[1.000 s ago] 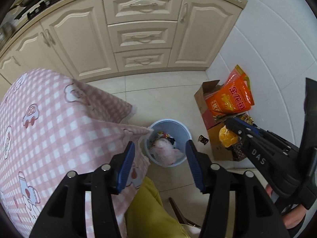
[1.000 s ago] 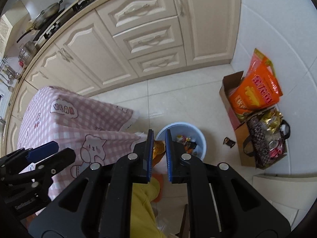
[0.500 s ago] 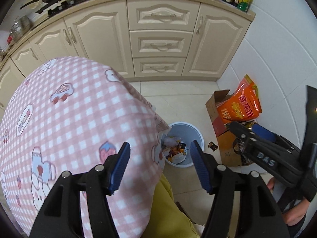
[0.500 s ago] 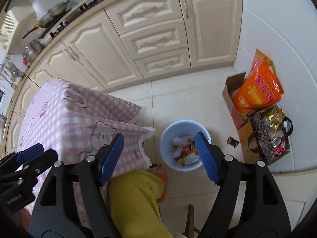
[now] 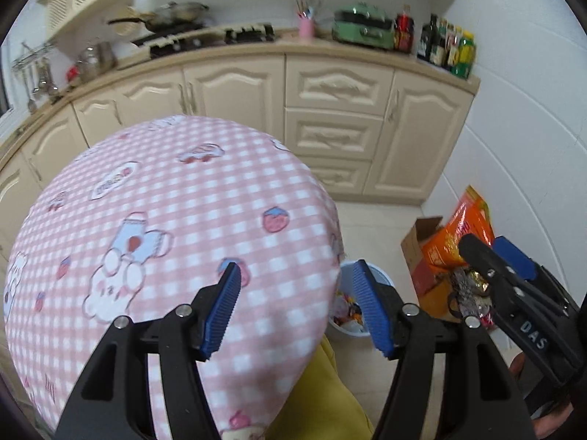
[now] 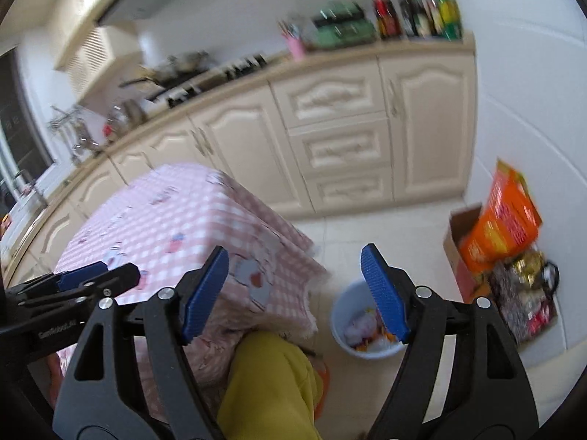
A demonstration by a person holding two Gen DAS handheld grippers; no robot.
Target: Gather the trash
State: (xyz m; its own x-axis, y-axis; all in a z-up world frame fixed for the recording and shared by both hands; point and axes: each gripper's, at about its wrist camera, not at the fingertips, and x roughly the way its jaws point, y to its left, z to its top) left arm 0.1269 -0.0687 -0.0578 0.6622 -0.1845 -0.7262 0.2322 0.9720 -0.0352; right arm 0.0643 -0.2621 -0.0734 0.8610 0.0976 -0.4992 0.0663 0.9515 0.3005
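Both grippers, left gripper point(image 5: 296, 302) and right gripper point(image 6: 294, 293), held spread, nothing gripped; trash seen in blue bin point(image 6: 339, 324) below.

Pink-and-white checked tablecloth point(image 5: 190, 220), pale blue bin point(image 6: 339, 324), cream cabinets point(image 5: 330, 110), orange bag point(image 6: 502, 223), yellow trousers point(image 6: 271, 385)

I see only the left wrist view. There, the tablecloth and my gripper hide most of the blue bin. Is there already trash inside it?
Observer: Yes. The right wrist view shows the blue bin almost whole, standing on the floor, with white and orange scraps in it.
Operator: Does the right gripper carry anything?
Observer: No. The right gripper is open, and nothing is between its blue pads.
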